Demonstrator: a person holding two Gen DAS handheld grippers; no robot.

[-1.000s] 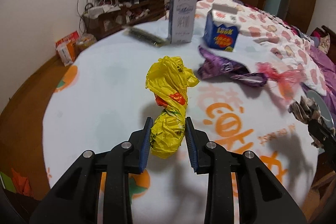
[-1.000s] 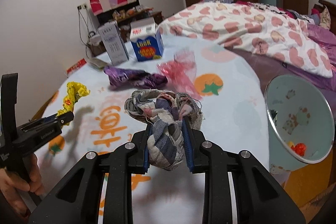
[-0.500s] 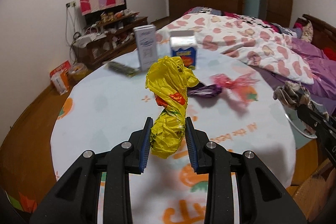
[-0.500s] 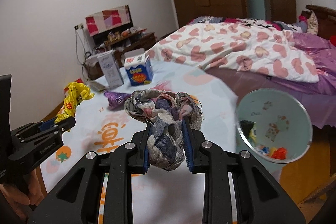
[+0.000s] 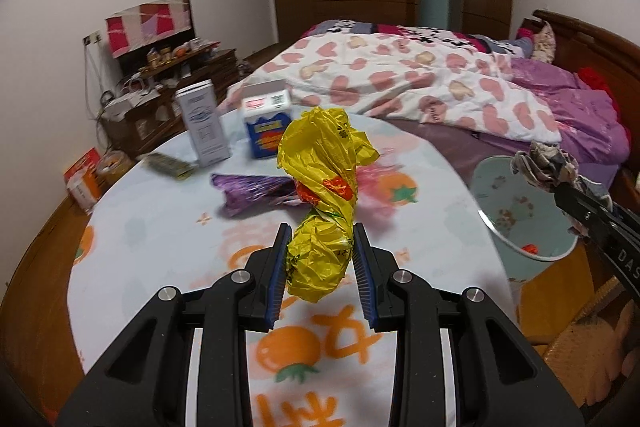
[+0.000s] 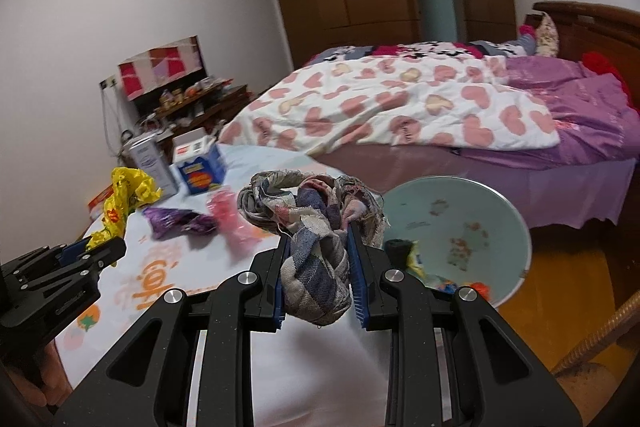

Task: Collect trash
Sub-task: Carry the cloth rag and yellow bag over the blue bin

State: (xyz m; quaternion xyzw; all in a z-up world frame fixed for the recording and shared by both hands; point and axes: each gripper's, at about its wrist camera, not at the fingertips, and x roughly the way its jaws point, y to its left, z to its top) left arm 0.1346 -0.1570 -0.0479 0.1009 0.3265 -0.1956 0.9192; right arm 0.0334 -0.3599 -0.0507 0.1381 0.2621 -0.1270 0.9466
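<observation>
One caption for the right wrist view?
Right gripper clamps a checked rag near the trash bin.

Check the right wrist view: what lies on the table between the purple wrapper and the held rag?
A crumpled pink wrapper lies between the purple wrapper and the rag clamped in the right gripper, seen in the right wrist view.

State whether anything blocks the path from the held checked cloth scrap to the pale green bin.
Nothing visible does. The checked cloth scrap, clamped in the right gripper, hangs beside the pale green bin, whose mouth is uncovered.
</observation>
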